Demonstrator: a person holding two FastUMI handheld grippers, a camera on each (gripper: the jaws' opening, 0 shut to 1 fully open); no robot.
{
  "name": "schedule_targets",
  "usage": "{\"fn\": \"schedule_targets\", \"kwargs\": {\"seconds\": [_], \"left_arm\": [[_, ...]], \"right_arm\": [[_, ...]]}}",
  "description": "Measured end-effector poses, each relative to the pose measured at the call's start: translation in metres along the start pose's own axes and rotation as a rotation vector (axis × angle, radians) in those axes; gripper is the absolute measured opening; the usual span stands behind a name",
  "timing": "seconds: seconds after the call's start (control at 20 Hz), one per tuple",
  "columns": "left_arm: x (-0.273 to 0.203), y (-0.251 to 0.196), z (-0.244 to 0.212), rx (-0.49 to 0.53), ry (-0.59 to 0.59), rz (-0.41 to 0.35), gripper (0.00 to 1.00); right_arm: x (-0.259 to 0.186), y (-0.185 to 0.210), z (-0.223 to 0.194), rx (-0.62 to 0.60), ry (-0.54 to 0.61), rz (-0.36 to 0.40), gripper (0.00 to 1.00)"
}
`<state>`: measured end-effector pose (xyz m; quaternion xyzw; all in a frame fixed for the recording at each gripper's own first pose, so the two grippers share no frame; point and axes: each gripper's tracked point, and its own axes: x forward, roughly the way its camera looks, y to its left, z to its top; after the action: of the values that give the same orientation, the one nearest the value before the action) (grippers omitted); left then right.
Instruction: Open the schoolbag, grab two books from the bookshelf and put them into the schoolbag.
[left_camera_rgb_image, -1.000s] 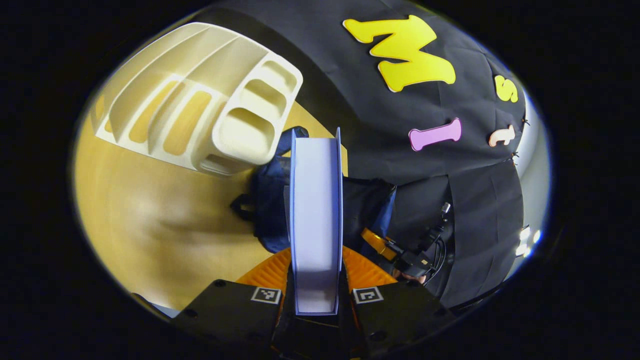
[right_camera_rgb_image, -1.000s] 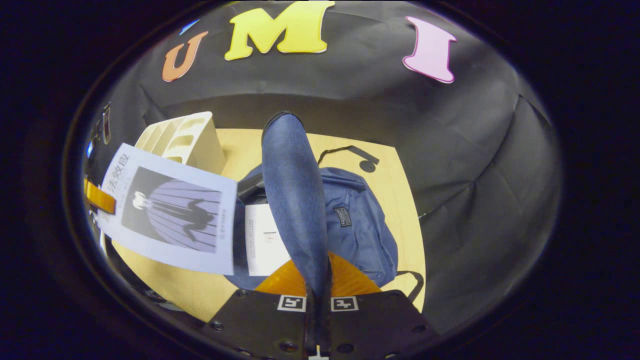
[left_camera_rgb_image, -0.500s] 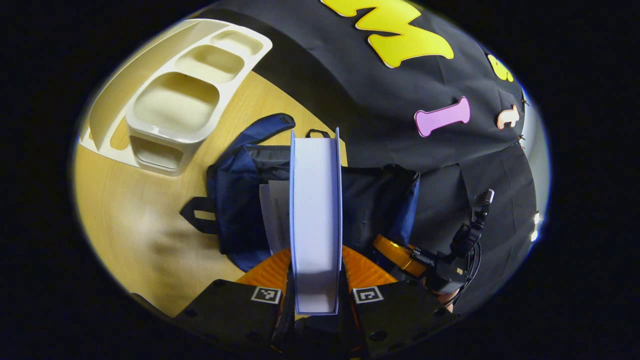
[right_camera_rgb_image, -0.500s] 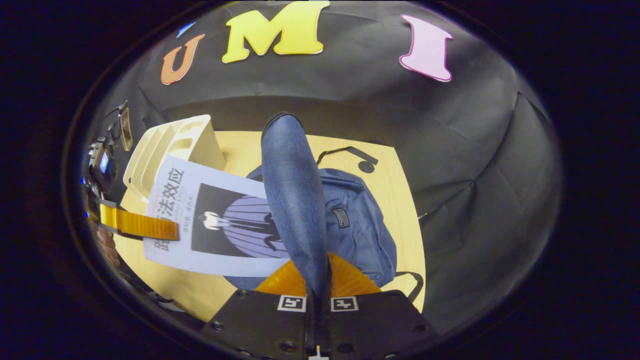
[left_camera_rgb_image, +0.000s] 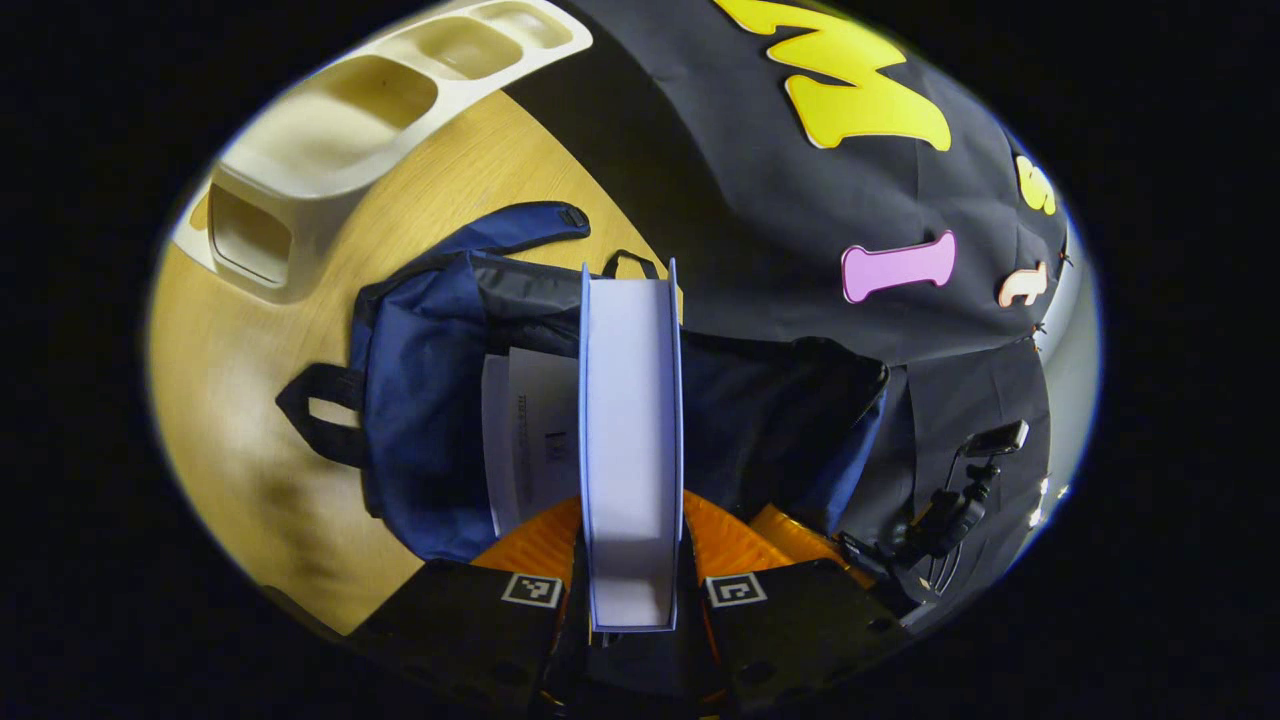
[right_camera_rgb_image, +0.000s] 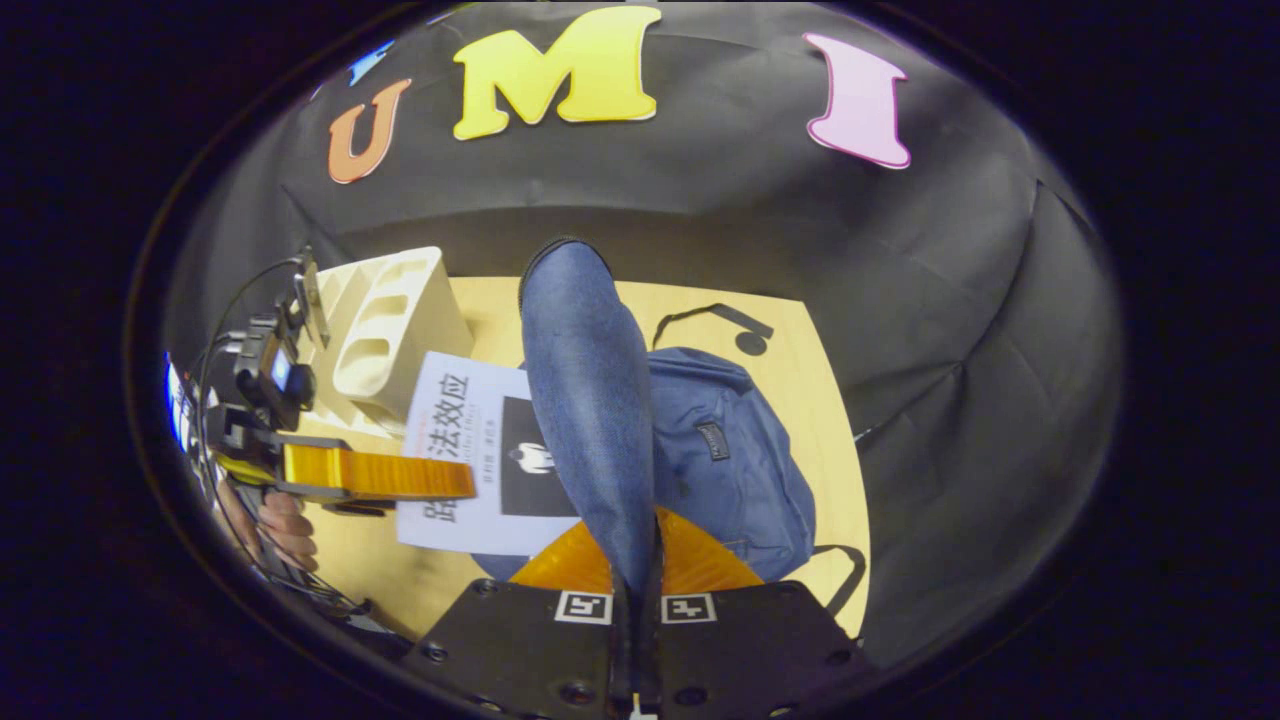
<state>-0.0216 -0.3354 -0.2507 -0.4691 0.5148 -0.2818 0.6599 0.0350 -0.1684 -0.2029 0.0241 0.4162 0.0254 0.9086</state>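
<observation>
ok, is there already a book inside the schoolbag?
Yes, the left gripper view shows a white book lying in the open schoolbag, beside the second book held in the left gripper.

The left gripper (left_camera_rgb_image: 632, 560) clamps a book (left_camera_rgb_image: 630, 440) edge-on; the right gripper (right_camera_rgb_image: 636, 580) pinches the schoolbag's flap (right_camera_rgb_image: 590, 400), raised.

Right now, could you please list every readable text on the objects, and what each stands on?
"法效应": on the book cover; the rest of the title is covered.
Patch on the schoolbag: too small to read.
Sheet inside the schoolbag: print too blurred.
</observation>
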Motion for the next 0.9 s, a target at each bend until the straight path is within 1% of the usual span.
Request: {"fn": "schedule_targets", "kwargs": {"seconds": [0.05,0.1,0.4,0.65,0.8,0.9], "left_arm": [[0.005,-0.002,-0.001,0.005,0.007,-0.004,0.38],[0.012,-0.003,-0.003,0.011,0.015,-0.009,0.38],[0.055,-0.002,-0.009,-0.041,0.06,-0.063,0.38],[0.074,0.002,-0.011,-0.08,0.064,-0.108,0.39],[0.085,0.005,-0.018,-0.119,0.093,-0.122,0.39],[0.086,0.008,-0.02,-0.119,0.095,-0.125,0.4]], "right_arm": [[-0.001,0.003,0.001,-0.005,0.001,0.004,0.03],[-0.002,0.004,0.002,-0.011,0.001,0.005,0.03],[-0.004,0.008,0.003,-0.004,0.004,0.012,0.03],[-0.002,0.008,0.003,0.007,0.009,0.016,0.03],[0.0,0.008,0.004,0.005,0.013,0.016,0.04],[0.001,0.007,0.004,0.004,0.015,0.015,0.03]]}}
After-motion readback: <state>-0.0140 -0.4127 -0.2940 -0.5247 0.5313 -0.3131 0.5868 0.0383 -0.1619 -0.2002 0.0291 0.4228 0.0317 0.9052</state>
